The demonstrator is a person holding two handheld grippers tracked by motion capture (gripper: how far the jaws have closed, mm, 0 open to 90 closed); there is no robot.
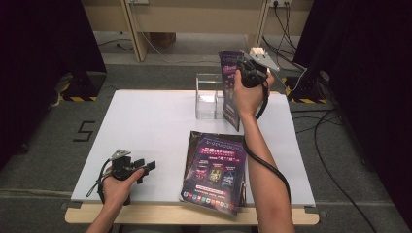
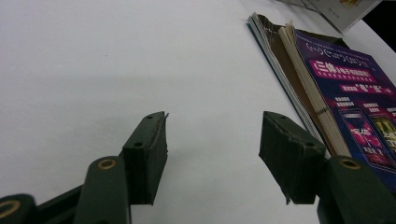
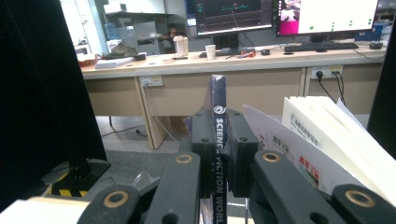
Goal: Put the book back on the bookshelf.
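Observation:
My right gripper [image 1: 243, 69] is raised at the far side of the table, shut on a dark purple magazine [image 1: 231, 99] that hangs upright from it. In the right gripper view the jaws pinch its spine [image 3: 218, 140] and white printed pages [image 3: 322, 135] fan out to the right. Its lower edge hangs at the right side of a clear plastic box [image 1: 208, 97]; I cannot tell whether it is inside. A stack of similar magazines [image 1: 216, 170] [image 2: 336, 88] lies flat near the front edge. My left gripper [image 1: 147, 168] [image 2: 212, 140] rests low on the table, left of the stack, open with nothing between its fingers.
The white table top [image 1: 145, 126] is bare on its left half. Beyond the table are a grey carpet, wooden desk legs [image 1: 133, 29] and cables [image 1: 335, 145] on the right floor. Black curtains [image 1: 39, 58] hang on both sides.

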